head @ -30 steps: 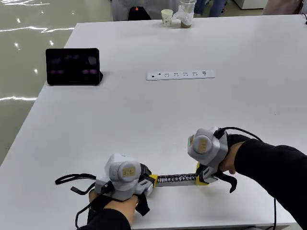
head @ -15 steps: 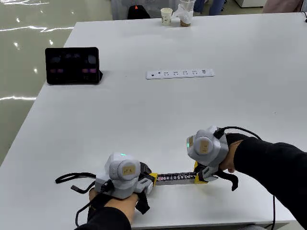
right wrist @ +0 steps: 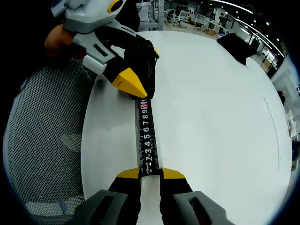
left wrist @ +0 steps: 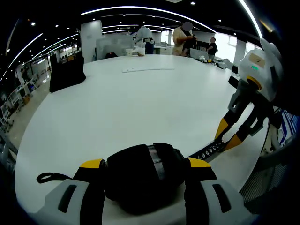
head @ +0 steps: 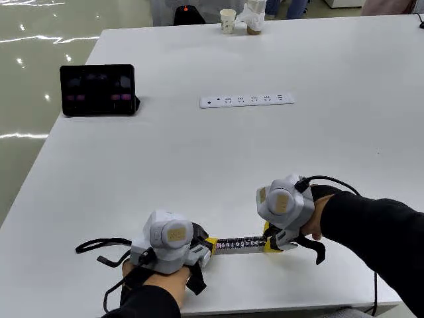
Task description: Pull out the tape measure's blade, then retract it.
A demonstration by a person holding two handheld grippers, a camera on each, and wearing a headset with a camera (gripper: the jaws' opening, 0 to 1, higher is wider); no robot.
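White table (head: 278, 152), glossy floor past its left edge. Both grippers sit right at the near edge, with broad bare tabletop beyond. Left gripper (left wrist: 145, 165) is clamped around the black tape measure (left wrist: 140, 180). Right gripper (right wrist: 150, 172) pinches the blade (right wrist: 146, 133) tip, and the blade stretches between them. Tablet (head: 98, 89) and power strip (head: 247, 100) lie well apart, farther back.

Open office, large white table (head: 218, 159), power strip (head: 246, 100), tablet (head: 98, 90), glossy floor (head: 23, 152)
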